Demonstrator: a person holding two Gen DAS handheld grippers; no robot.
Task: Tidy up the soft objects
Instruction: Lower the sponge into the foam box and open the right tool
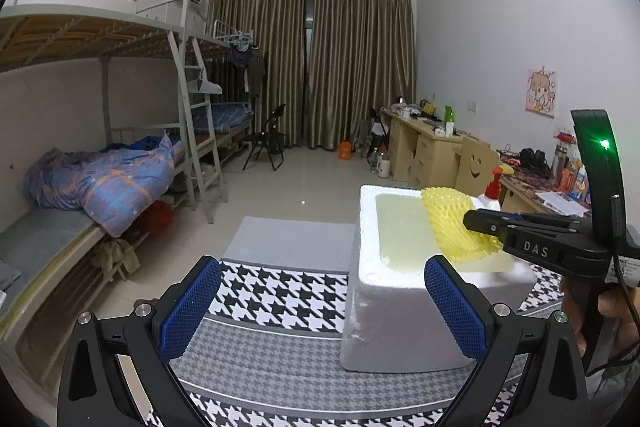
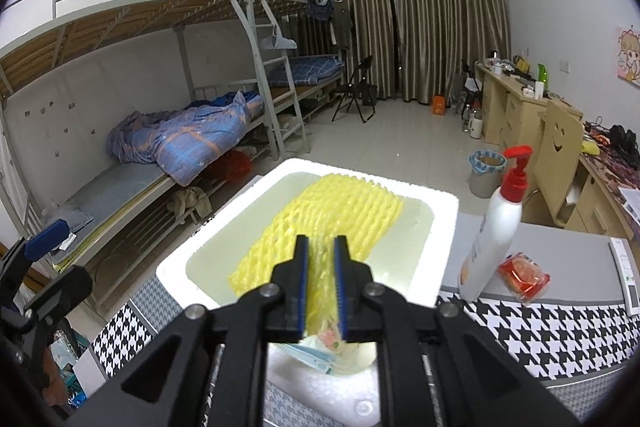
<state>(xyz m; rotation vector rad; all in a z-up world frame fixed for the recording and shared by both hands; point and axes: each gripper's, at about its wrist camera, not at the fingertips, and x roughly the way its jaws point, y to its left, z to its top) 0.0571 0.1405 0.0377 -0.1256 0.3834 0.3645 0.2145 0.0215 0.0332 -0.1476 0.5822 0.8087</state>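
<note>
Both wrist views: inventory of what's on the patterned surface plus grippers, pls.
foam box: 1, white, open, on the cloth
foam net: 1, yellow, lying in the box, near end between the right gripper's pads
packets: count unclear, pale printed, in the box under the right gripper
cloth: 1, black-and-white houndstooth with grey bands, covering the surface
pump bottle: 1, white with red pump, upright right of the box
snack pack: 1, red, beside the bottle's base
left gripper: 1, black with blue pads, wide open, empty, left of the box
right gripper: 1, black with blue pads, narrow gap, over the box at the net
</note>
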